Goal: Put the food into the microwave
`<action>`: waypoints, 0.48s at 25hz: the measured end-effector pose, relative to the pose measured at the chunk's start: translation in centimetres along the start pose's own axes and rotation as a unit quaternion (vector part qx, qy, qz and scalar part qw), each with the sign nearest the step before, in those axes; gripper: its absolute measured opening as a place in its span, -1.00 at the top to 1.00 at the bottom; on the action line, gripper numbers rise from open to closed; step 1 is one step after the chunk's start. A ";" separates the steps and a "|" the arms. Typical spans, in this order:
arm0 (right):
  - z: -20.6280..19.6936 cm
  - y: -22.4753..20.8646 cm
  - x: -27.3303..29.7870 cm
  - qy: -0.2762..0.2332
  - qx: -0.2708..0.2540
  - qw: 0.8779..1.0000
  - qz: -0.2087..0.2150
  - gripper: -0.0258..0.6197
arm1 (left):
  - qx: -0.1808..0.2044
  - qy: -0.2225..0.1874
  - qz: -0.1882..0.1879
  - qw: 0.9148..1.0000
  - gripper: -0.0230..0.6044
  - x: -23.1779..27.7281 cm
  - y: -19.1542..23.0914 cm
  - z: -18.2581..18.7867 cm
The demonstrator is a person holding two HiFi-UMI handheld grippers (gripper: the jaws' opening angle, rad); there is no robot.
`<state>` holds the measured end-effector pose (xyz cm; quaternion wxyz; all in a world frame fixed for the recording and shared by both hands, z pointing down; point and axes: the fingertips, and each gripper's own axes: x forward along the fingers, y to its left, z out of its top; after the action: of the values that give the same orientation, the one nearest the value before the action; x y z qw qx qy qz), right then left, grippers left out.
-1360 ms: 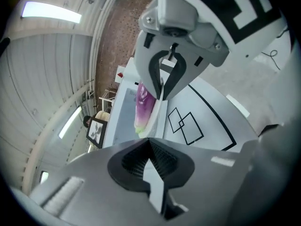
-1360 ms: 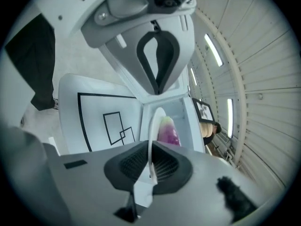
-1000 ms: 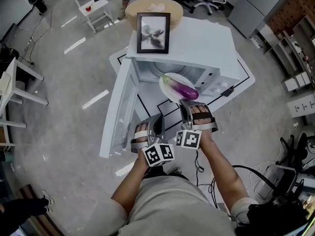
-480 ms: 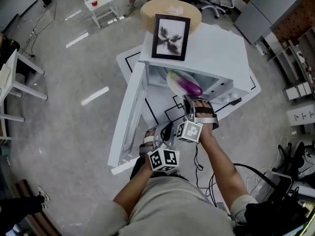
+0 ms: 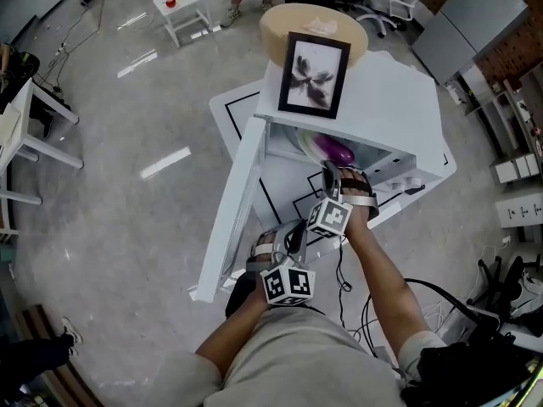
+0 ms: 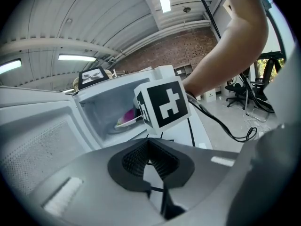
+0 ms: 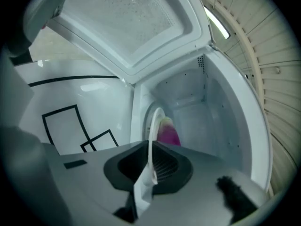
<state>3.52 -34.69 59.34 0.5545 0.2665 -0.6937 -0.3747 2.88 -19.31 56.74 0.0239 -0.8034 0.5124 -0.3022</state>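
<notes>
A white microwave (image 5: 382, 91) stands on a low white table with its door (image 5: 233, 214) swung open to the left. My right gripper (image 5: 333, 181) is shut on the rim of a white plate (image 7: 151, 131) that carries a purple eggplant (image 7: 168, 133). The plate is tilted on edge in the right gripper view and sits partly inside the cavity (image 7: 202, 102). In the head view the eggplant (image 5: 337, 152) shows just under the microwave's top edge. My left gripper (image 5: 284, 237) hangs back near the door's lower edge, shut, with nothing between its pads (image 6: 162, 160).
A framed black-and-white picture (image 5: 316, 75) and a round beige object (image 5: 314, 22) rest on top of the microwave. Black lines mark the table (image 5: 284, 197). Cables (image 5: 424, 291) lie on the floor at the right. White furniture (image 5: 182, 2) stands further off.
My right gripper has carried the plate with the eggplant forward and a little down, from in front of the opening into the cavity. The left gripper has rolled but stayed about in place.
</notes>
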 end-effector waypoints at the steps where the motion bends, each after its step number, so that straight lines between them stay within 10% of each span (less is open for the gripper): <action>1: 0.1 -0.2 0.4 0.001 0.001 1.000 0.000 0.83 | 0.000 0.000 -0.001 1.000 0.90 0.0 0.1 -0.1; 12: 0.3 -1.5 4.1 0.014 0.000 1.000 -0.004 0.83 | -0.011 0.009 -0.012 1.000 0.90 0.7 0.5 -0.9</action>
<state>2.15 -38.75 60.43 0.5625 0.2739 -0.6851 -0.3732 2.22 -19.92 57.58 0.0071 -0.8069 0.5067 -0.3036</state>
